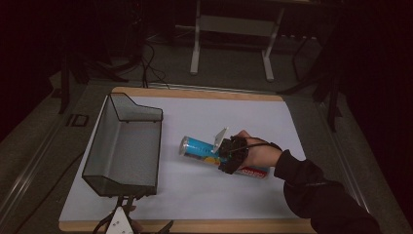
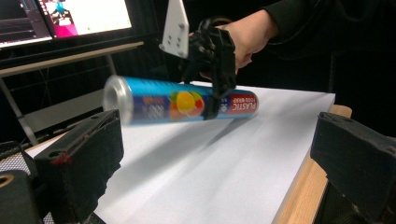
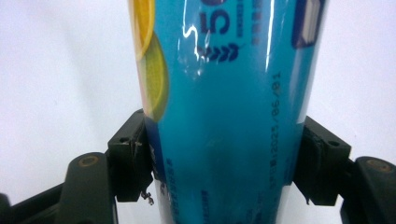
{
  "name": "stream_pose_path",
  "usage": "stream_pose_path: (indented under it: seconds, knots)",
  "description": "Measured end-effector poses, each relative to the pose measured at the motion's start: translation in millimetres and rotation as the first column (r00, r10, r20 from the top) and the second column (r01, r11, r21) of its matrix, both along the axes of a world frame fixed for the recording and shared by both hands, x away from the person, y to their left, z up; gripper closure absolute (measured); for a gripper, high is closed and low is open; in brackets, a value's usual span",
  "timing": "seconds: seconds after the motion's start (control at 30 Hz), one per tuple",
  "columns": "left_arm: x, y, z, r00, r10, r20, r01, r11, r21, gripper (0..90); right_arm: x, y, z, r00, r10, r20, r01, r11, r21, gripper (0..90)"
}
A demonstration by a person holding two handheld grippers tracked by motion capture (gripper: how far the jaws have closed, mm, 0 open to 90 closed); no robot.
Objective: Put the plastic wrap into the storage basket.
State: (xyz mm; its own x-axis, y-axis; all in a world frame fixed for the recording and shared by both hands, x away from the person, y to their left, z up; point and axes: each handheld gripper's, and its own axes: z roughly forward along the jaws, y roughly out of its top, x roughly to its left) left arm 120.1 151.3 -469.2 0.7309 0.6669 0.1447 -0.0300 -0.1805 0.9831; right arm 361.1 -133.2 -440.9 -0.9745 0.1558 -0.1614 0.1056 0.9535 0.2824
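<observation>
A blue plastic wrap roll (image 1: 199, 148) with fruit pictures and a red end label lies crosswise at the middle of the white sheet (image 1: 219, 195). My right gripper (image 1: 229, 156) is shut around the roll's middle, held by a hand in a dark sleeve. In the right gripper view both pads (image 3: 133, 158) press the blue roll (image 3: 224, 116). From the left gripper view, the roll (image 2: 159, 102) hangs slightly above the sheet, casting a shadow, with the right gripper (image 2: 212, 100) clamped on it. My left gripper (image 1: 127, 202) sits at the table's front edge, open (image 2: 219, 163) and holding nothing.
A black wire-mesh basket (image 1: 124, 151) stands on the left side of the sheet, just beyond the left gripper; its mesh (image 2: 9, 154) shows at the lower left. The wooden table edge (image 2: 303, 182) runs on the right. A lit monitor (image 2: 88, 16) stands behind the table.
</observation>
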Motion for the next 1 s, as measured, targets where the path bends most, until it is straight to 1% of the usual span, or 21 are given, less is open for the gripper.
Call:
stream_pose_path:
  seconds: [0.03,0.07,0.1,0.13,0.23,0.27,0.3,0.4,0.43,0.47,0.5,0.53,0.6,0.67,0.73,0.77,0.8,0.87,0.93,0.97,1.0]
  knots:
    - [0.4,-0.1,-0.1,1.0000,0.001,-0.001,-0.001,1.0000,-0.001,3.4,3.2,-0.5,6.7,0.9996,-0.030,-0.004,0.030,0.999,0.033,31.4]
    - [0.4,-0.1,-0.1,1.0000,0.001,-0.001,-0.001,1.0000,-0.001,3.4,3.2,-0.5,6.7,0.9996,-0.030,-0.004,0.030,0.999,0.033,31.4]
    - [0.6,-0.1,-0.1,1.0000,0.001,-0.001,-0.001,1.0000,-0.001,3.4,4.8,-0.4,11.7,0.9980,-0.062,-0.012,0.063,0.996,0.062,31.5]
    - [0.6,-0.1,-0.1,1.0000,0.001,-0.001,-0.001,1.0000,-0.001,3.4,4.8,-0.4,11.7,0.9980,-0.062,-0.012,0.063,0.996,0.062,31.5]
    - [0.3,-0.1,0.0,1.0000,0.002,0.001,-0.002,1.0000,-0.001,3.4,8.7,1.2,22.7,0.9950,-0.098,-0.015,0.099,0.987,0.123,31.5]
    - [0.3,-0.1,0.0,1.0000,0.002,0.001,-0.002,1.0000,-0.001,3.4,8.7,1.2,22.7,0.9950,-0.098,-0.015,0.099,0.987,0.123,31.5]
    - [0.2,0.0,0.1,1.0000,0.002,0.004,-0.002,1.0000,-0.002,3.4,11.1,2.2,28.5,0.9925,-0.119,-0.027,0.122,0.979,0.163,31.5]
    - [0.3,0.0,0.1,1.0000,0.001,0.005,-0.001,1.0000,-0.003,3.4,13.4,4.2,37.9,0.9881,-0.148,-0.040,0.154,0.963,0.223,31.6]
    - [0.2,0.0,0.1,1.0000,-0.001,0.005,0.001,1.0000,-0.001,3.4,13.1,5.0,40.8,0.9856,-0.166,-0.031,0.169,0.953,0.250,31.6]
    - [0.2,0.0,0.1,1.0000,-0.001,0.005,0.001,1.0000,-0.001,3.4,13.1,5.0,40.8,0.9856,-0.166,-0.031,0.169,0.953,0.250,31.6]
    - [0.1,-0.1,0.1,1.0000,-0.001,0.005,0.001,1.0000,0.001,3.5,15.3,7.4,48.0,0.9802,-0.195,-0.034,0.196,0.935,0.294,31.6]
    - [0.1,-0.1,0.1,1.0000,-0.001,0.005,0.001,1.0000,0.001,3.4,15.3,7.4,48.0,0.9802,-0.195,-0.034,0.196,0.935,0.294,31.6]
    - [-0.1,-0.1,0.1,1.0000,-0.001,0.008,0.001,1.0000,0.001,3.4,19.1,10.6,57.9,0.9707,-0.225,-0.084,0.240,0.898,0.368,31.6]
    - [0.1,0.2,0.3,1.0000,0.001,0.009,-0.001,1.0000,0.003,3.4,19.8,15.3,63.9,0.9681,-0.232,-0.095,0.251,0.884,0.394,31.6]
    - [0.0,0.2,0.2,1.0000,0.003,0.006,-0.003,1.0000,0.000,3.4,19.2,22.0,69.6,0.9665,-0.245,-0.078,0.255,0.879,0.403,31.6]
    - [0.0,0.2,0.2,1.0000,0.003,0.004,-0.003,1.0000,-0.001,3.5,18.1,25.2,72.2,0.9629,-0.261,-0.069,0.265,0.870,0.415,31.6]
    - [0.0,0.1,0.2,1.0000,0.004,0.005,-0.004,1.0000,0.000,3.4,18.7,28.3,74.9,0.9617,-0.263,-0.079,0.271,0.866,0.420,31.6]
    - [0.0,0.2,0.3,1.0000,0.002,0.007,-0.002,1.0000,0.000,3.4,17.8,34.2,79.2,0.9566,-0.278,-0.086,0.287,0.847,0.448,31.6]
    - [0.0,0.2,0.4,1.0000,0.003,0.007,-0.003,1.0000,0.000,3.5,17.9,37.6,81.4,0.9547,-0.282,-0.095,0.294,0.842,0.452,31.6]
    - [0.0,0.3,0.3,1.0000,0.003,0.007,-0.003,1.0000,0.001,3.5,17.0,44.5,85.5,0.9489,-0.302,-0.090,0.308,0.826,0.472,31.6]
    - [0.1,0.2,0.4,1.0000,0.004,0.007,-0.004,1.0000,0.000,3.4,16.7,47.9,87.6,0.9451,-0.313,-0.093,0.318,0.814,0.486,31.6]
